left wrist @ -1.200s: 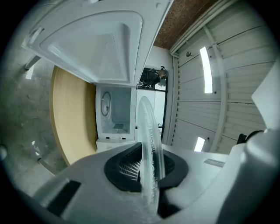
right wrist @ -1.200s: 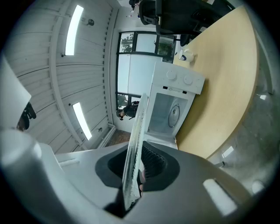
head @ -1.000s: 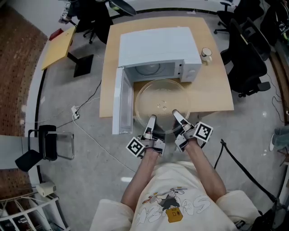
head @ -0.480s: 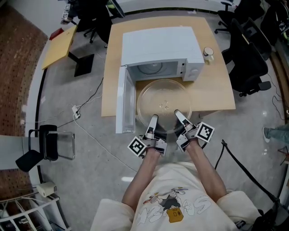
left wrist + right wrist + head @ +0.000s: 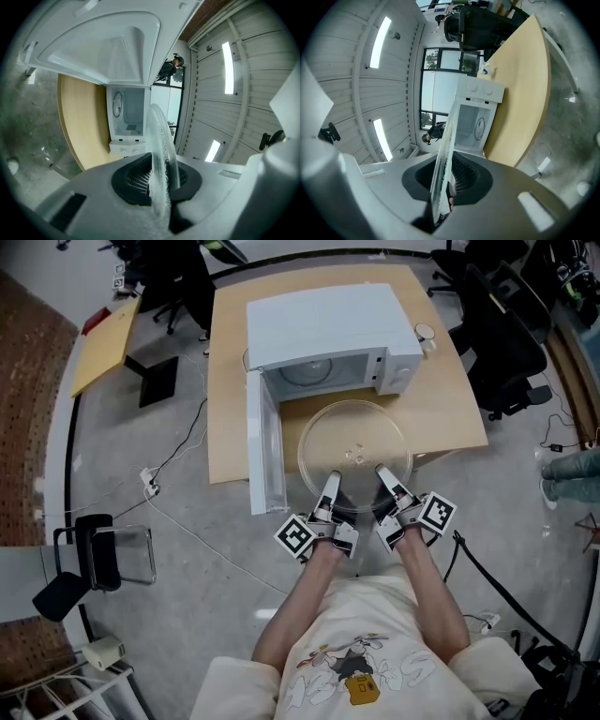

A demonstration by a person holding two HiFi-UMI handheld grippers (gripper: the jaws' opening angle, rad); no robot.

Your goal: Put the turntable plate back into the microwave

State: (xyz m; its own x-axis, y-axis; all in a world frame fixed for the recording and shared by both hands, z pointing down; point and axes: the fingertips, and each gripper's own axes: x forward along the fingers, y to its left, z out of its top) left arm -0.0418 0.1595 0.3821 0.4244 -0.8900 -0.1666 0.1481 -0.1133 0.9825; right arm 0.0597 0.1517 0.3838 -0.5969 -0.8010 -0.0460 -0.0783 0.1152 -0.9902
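The clear glass turntable plate (image 5: 354,454) hangs level over the table's near edge, just in front of the white microwave (image 5: 328,324). The microwave door (image 5: 264,451) is swung open to the left, and the cavity (image 5: 319,373) shows behind the plate. My left gripper (image 5: 331,486) is shut on the plate's near rim, and my right gripper (image 5: 384,476) is shut on the same rim further right. In the left gripper view the plate (image 5: 161,150) runs edge-on between the pads of that gripper (image 5: 159,180). The right gripper view shows the plate (image 5: 443,157) clamped in that gripper (image 5: 445,180), with the microwave (image 5: 476,117) ahead.
The wooden table (image 5: 225,381) carries the microwave, and a small cup (image 5: 427,333) stands to its right. Black office chairs (image 5: 502,343) stand to the right. A yellow side table (image 5: 103,348) is at the upper left. Cables (image 5: 178,512) cross the floor.
The plate and both grippers sit slightly further right in the picture, still just in front of the open microwave. Both grips are unchanged.
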